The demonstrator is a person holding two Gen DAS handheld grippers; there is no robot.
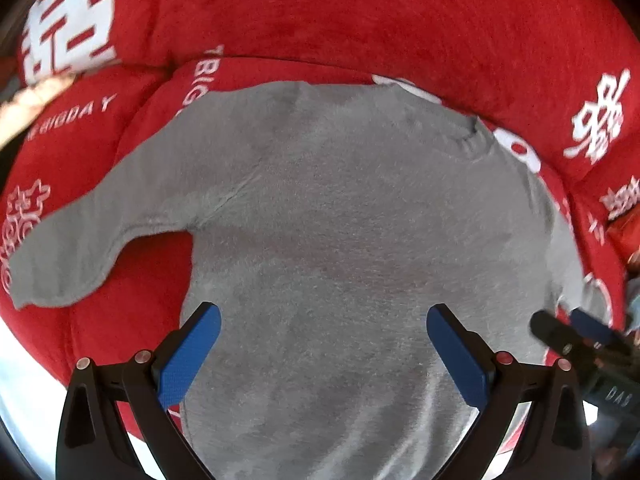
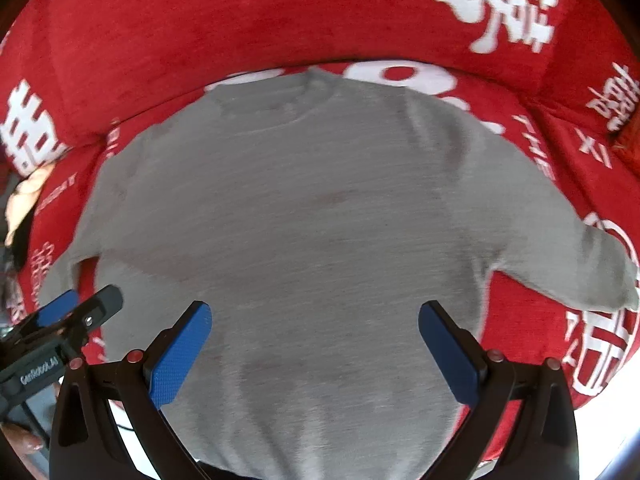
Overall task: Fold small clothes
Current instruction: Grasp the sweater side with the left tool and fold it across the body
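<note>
A small grey knit sweater (image 1: 320,216) lies flat on a red sofa seat, its collar (image 1: 472,136) away from me and one sleeve (image 1: 80,236) stretched out to the left. My left gripper (image 1: 323,322) hovers open over the sweater's lower body with nothing between its blue pads. In the right wrist view the same sweater (image 2: 304,216) fills the middle, its right sleeve (image 2: 592,268) spread out to the right. Over the hem area my right gripper (image 2: 315,318) is open and holds nothing. Each gripper shows at the edge of the other's view: right gripper (image 1: 568,330), left gripper (image 2: 80,306).
The red sofa (image 1: 360,12) with white printed characters has a back cushion rising behind the sweater (image 2: 240,12). A pale cloth item (image 2: 28,196) lies on the seat at far left. A fingertip (image 2: 24,442) shows at the lower left edge.
</note>
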